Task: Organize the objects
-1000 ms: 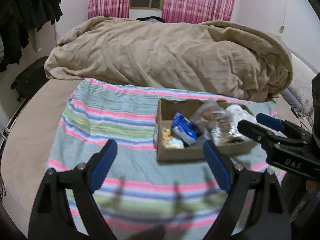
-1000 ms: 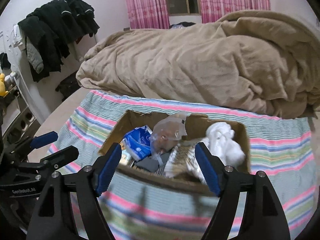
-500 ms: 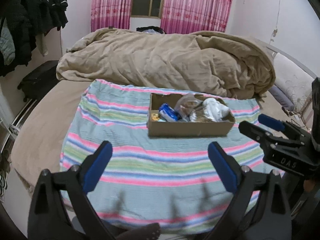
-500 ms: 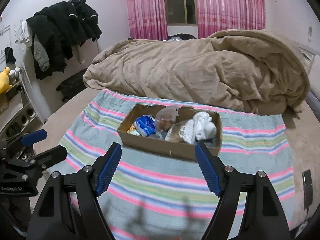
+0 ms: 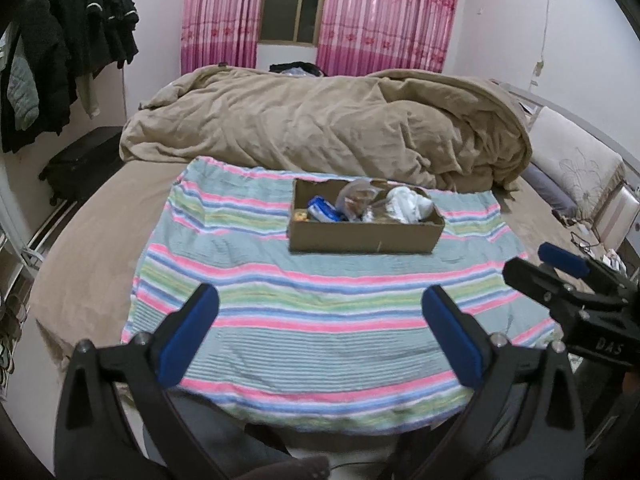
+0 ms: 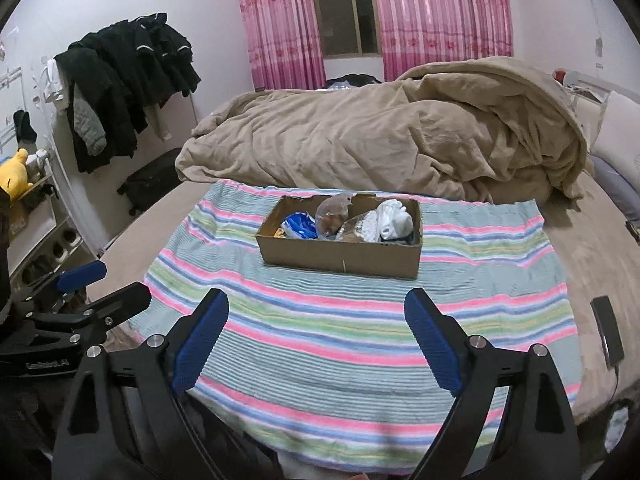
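A cardboard box [image 5: 366, 237] [image 6: 340, 255] sits on a striped towel [image 5: 320, 316] [image 6: 360, 320] on the bed. In it lie a blue packet [image 5: 322, 208] [image 6: 298, 227], a clear plastic bag [image 5: 356, 200] [image 6: 334, 214] and a white cloth [image 5: 408, 200] [image 6: 394, 218]. My left gripper [image 5: 320, 328] is open and empty, well back from the box, near the towel's front edge. My right gripper [image 6: 316, 332] is open and empty, also well back. Each gripper shows in the other's view: the right one [image 5: 556, 276], the left one [image 6: 100, 288].
A rumpled tan duvet [image 5: 328, 128] [image 6: 380, 136] fills the bed behind the towel. Dark clothes [image 5: 60, 64] [image 6: 120, 84] hang on the left wall above a black suitcase [image 5: 76, 164]. A dark phone [image 6: 608, 330] lies on the bed at the right. Pillows [image 5: 576, 168] lie at the far right.
Both grippers have pulled back and away from the box, which now looks smaller and farther. Both stay open and empty. The box and its contents have not moved.
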`<state>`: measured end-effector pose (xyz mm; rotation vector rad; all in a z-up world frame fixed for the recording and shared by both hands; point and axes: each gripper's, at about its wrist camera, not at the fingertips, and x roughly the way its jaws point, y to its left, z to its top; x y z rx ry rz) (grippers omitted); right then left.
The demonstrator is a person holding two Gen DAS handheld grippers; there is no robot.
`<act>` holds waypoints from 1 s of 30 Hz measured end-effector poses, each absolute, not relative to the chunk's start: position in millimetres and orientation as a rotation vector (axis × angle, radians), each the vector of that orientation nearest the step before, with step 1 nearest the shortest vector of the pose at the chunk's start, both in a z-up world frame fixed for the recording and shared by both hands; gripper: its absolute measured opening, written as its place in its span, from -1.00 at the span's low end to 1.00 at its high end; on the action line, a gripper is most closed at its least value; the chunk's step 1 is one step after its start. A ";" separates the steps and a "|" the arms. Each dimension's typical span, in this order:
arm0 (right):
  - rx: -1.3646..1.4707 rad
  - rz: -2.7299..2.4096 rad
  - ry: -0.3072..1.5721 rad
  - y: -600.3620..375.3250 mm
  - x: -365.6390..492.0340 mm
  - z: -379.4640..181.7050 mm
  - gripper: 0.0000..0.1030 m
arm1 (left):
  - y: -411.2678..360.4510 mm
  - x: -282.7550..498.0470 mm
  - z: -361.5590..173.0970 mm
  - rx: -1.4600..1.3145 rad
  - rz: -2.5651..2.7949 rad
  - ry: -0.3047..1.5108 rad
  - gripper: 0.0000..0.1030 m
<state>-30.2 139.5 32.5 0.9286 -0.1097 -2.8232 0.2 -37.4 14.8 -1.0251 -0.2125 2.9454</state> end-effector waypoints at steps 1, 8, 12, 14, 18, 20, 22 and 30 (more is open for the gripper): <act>0.928 -2.826 -0.113 140.2 -27.5 33.1 0.78 | -37.2 1.0 15.1 -1.024 2.941 -0.212 0.99; 0.921 -2.848 -0.129 148.3 -14.4 36.9 0.78 | -27.9 8.5 22.7 -1.000 2.941 -0.172 0.99; 0.920 -2.852 -0.144 154.0 -12.4 37.4 0.78 | -25.8 10.8 26.7 -1.005 2.946 -0.189 0.99; 0.917 -2.852 -0.147 155.1 -12.6 38.2 0.78 | -25.7 11.5 28.0 -1.003 2.945 -0.193 0.99; 0.893 -2.852 -0.138 155.3 -10.4 40.2 0.78 | -23.3 9.9 28.6 -1.013 2.947 -0.168 0.99; 0.893 -2.850 -0.142 156.3 -10.4 40.1 0.78 | -21.5 9.5 29.2 -1.009 2.953 -0.157 0.99; 0.894 -2.853 -0.138 155.6 -10.0 40.1 0.78 | -20.6 9.3 29.7 -1.003 2.955 -0.146 0.99; 0.896 -2.857 -0.142 157.0 -10.2 40.6 0.78 | -21.1 9.0 30.8 -0.999 2.953 -0.162 0.99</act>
